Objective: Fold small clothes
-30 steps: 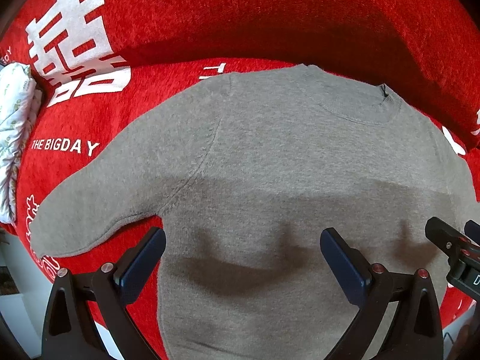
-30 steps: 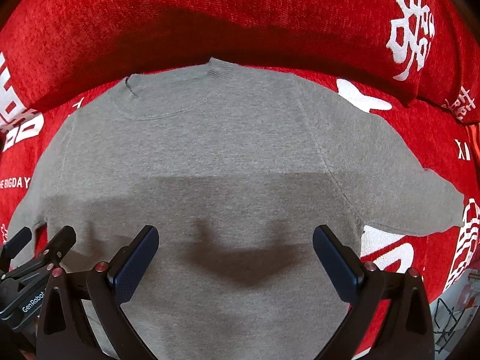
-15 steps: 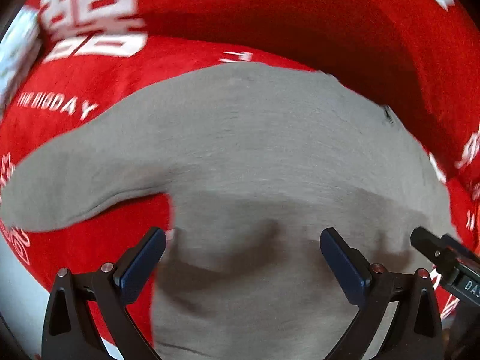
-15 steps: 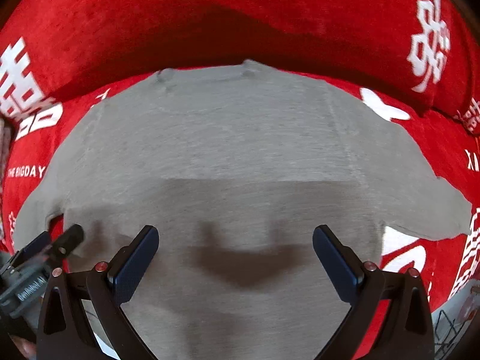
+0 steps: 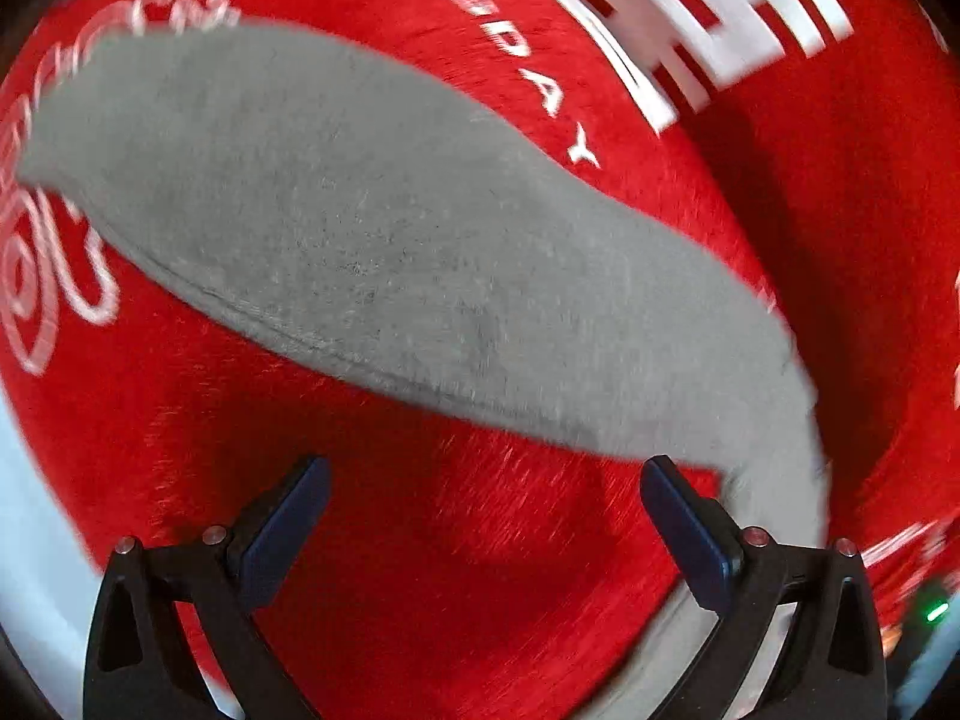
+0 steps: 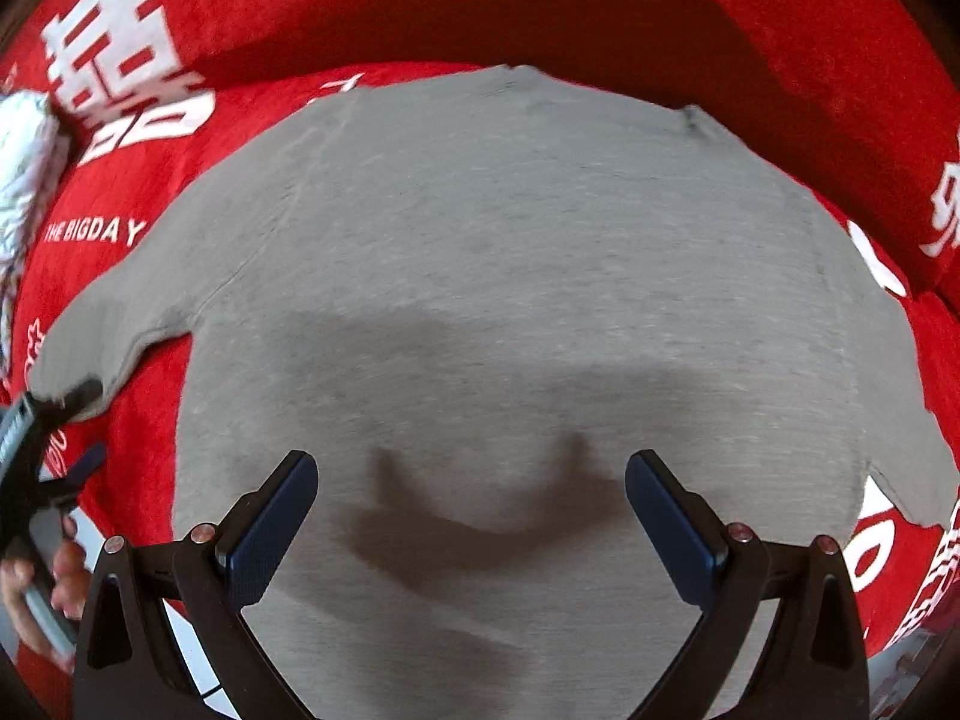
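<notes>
The grey sweater (image 6: 516,300) lies spread flat on a red blanket (image 6: 540,12), neckline away from the right hand-held gripper (image 6: 471,504), hem toward it. That gripper hovers over the lower body of the garment, jaws wide apart and holding nothing; its shadow falls on the knit just ahead of the fingers. The left hand-held gripper (image 5: 483,510) is also apart and empty. It is tilted out over the left sleeve (image 5: 360,228), which stretches ahead of it from far left to near right, while bare blanket lies directly between its jaws.

The fold looks not yet begun, and the sleeve seems the likely first grab. The main risk, as I judge it, is the left gripper closing where it now points: it would pinch the plush blanket rather than the sleeve, or catch both and drag the blanket up with the fold. The left view is motion-blurred, so a closing now could land off the sleeve edge. A one-layer pinch of the soft knit could slip or skew the garment. In the right view, the left gripper sits at the far left by the cuff, a person's fingers (image 6: 36,588) around its handle.
</notes>
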{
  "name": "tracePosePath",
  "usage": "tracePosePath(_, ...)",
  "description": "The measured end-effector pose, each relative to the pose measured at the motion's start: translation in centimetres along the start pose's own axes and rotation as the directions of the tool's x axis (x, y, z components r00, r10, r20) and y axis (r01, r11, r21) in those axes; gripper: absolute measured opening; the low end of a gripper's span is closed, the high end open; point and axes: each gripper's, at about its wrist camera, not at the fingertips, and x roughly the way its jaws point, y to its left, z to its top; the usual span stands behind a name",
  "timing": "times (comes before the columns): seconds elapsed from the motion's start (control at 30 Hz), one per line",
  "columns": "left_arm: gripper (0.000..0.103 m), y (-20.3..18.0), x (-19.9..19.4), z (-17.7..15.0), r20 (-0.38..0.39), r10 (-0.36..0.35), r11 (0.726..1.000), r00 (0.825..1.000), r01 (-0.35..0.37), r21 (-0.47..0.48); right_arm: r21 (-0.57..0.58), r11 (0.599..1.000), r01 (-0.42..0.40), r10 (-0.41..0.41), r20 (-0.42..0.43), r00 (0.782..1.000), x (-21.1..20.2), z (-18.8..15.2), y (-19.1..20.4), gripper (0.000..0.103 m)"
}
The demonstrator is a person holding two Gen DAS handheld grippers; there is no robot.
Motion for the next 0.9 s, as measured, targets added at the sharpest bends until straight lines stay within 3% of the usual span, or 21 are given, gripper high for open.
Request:
tracePosePath(0.3,0.1,0.3,1.7,2.9,0.065,-0.135,0.981,0.989,0.143,-0.131,-0.028,1.0,-0.003,0.003,-0.015,1.0,0.5,-0.6,2.6,0.102)
tracePosePath(0.37,0.071,0.7,1.0,3.0,0.085,-0.102,0.987,0.991,0.111,-0.114,-0.031,1.0,-0.005,0.005,-0.013,1.0,0.4,-0.7,2.9,0.102)
tracePosePath(0.4,0.061,0.5,0.4,3.4,0.087,-0.092,0.99,0.992,0.101,-0.101,-0.031,0.999,-0.006,0.006,-0.012,1.0,0.3,-0.8,3.0,0.102)
tracePosePath(0.47,0.021,1.2,-0.1,3.9,0.084,-0.085,0.993,0.993,0.091,-0.07,-0.026,1.0,-0.005,0.005,-0.01,1.0,0.3,-0.8,3.0,0.102)
tracePosePath(0.5,0.015,1.4,-0.1,4.1,0.083,-0.086,0.994,0.993,0.091,-0.056,-0.021,1.0,-0.006,0.005,-0.01,1.0,0.3,-0.8,3.0,0.102)
tracePosePath(0.63,0.014,-0.6,-1.6,5.0,0.126,-0.067,0.996,0.99,0.059,0.063,0.002,1.0,-0.01,0.01,-0.003,1.0,0.2,-0.8,2.7,0.102)
tracePosePath(0.73,0.01,-3.6,-3.2,4.7,0.167,-0.068,0.981,0.984,0.035,0.191,0.016,1.0,-0.012,0.012,0.014,1.0,0.0,-0.8,2.5,0.102)
tracePosePath(0.83,0.01,-7.7,-4.6,4.5,0.186,-0.104,0.944,0.977,0.038,0.327,0.054,0.998,-0.018,0.016,0.036,0.999,-0.8,-1.1,1.4,0.102)
tracePosePath(0.9,0.01,-11.2,-5.5,3.6,0.185,-0.144,0.902,0.972,0.052,0.429,0.086,0.996,-0.029,0.025,0.055,0.998,-1.4,-1.4,0.4,0.102)
